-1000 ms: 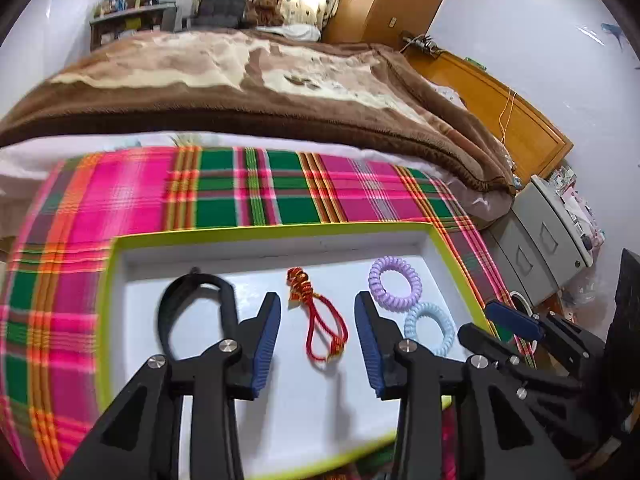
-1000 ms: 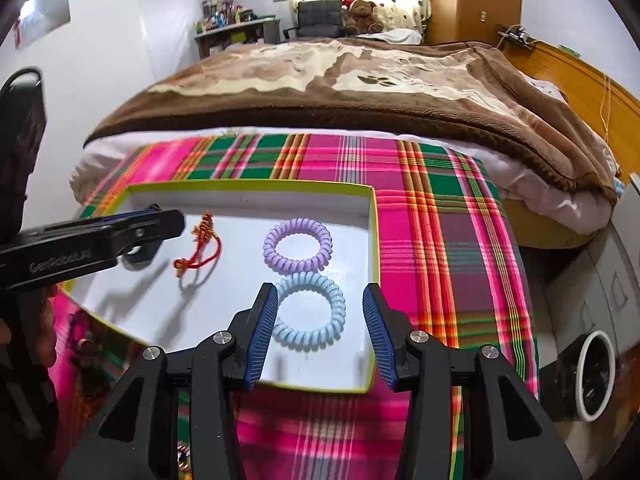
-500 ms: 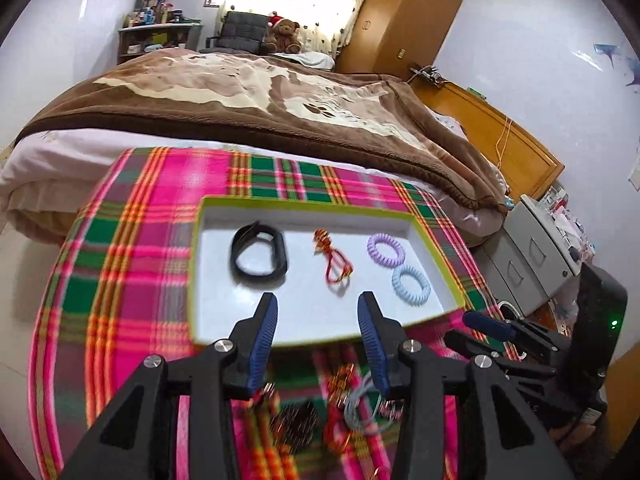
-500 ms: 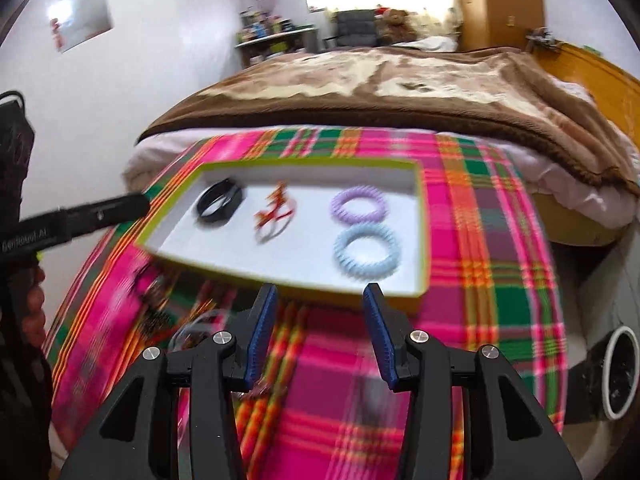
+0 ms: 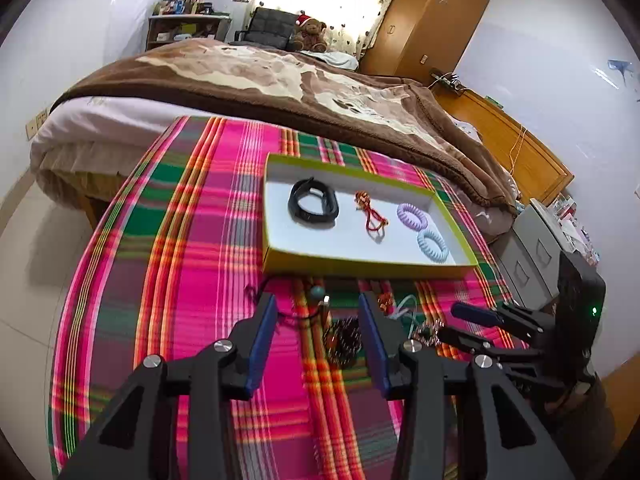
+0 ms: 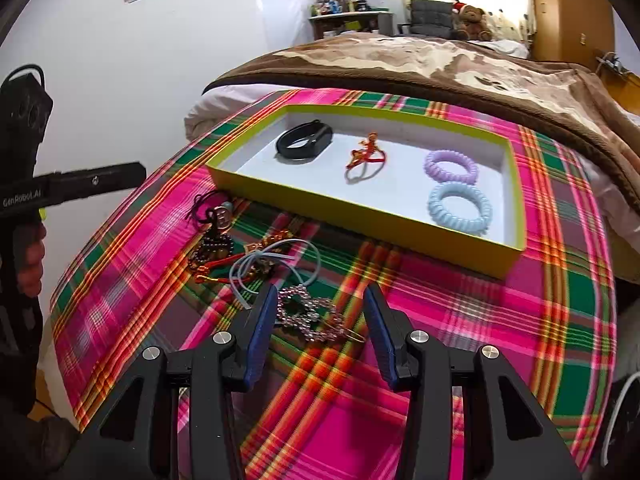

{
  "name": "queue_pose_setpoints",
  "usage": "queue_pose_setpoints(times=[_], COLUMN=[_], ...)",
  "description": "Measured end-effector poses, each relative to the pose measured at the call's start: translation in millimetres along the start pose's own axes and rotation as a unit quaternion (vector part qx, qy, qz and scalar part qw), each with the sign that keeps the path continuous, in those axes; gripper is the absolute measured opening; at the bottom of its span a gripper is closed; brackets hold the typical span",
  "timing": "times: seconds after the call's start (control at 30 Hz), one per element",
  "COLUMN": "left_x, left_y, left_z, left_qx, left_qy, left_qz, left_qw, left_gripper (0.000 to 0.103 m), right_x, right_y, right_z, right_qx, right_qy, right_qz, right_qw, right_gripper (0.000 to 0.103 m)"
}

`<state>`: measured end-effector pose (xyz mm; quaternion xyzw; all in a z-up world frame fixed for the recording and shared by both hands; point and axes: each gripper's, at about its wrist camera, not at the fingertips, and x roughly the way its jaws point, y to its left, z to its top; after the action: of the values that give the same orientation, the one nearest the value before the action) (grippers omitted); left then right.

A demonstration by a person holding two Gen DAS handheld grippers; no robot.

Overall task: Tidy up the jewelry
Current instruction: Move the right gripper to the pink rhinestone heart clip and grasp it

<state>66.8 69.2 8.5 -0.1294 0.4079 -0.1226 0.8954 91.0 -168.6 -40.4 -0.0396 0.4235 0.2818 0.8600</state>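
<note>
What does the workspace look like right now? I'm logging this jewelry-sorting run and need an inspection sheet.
Surface: plaid cloth in pink and green, spread at the foot of a bed.
Job's things: tray with yellow-green rim holds a black band, a red cord bracelet, a purple coil tie and a blue coil tie, all lying apart.
Clutter: unsorted pile of beads, cords and a thin blue loop lies on the cloth before the tray; a rhinestone clip lies nearest.
Grippers: left gripper open, empty, above the pile; right gripper open, empty, over the clip.
Cables: nothing seen on the cloth.
Surroundings: brown blanket, wardrobe, teddy bear.
</note>
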Motion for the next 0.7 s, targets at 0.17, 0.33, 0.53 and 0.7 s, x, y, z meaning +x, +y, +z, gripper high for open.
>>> queue_pose_setpoints(times=[0.17,0.33,0.53,0.7], left_x=[1,0,3,1], left_y=[4,10,12,10], left_z=[-9,-18,-22,-26], left_qx=[-0.005,-0.014,-0.018,-0.015], left_qy=[0.009,0.013,0.021,0.022], left_qz=[-0.001,-0.001,-0.001,-0.003], left_qw=[0.9999,0.9998,0.9996,0.9996], left_gripper=[0.044,0.044,0.044,0.044], right_x=[9,15,12,13], right_y=[6,16,20,21], right_z=[-3,-12,-15,-16], right_qx=[-0.027,-0.067,-0.073,-0.078], right_qy=[0.016,0.046,0.047,0.041], right_qz=[0.009,0.008,-0.005,-0.023], right_qw=[0.999,0.997,0.996,0.996], right_gripper=[0.046,0.046,0.046,0.041])
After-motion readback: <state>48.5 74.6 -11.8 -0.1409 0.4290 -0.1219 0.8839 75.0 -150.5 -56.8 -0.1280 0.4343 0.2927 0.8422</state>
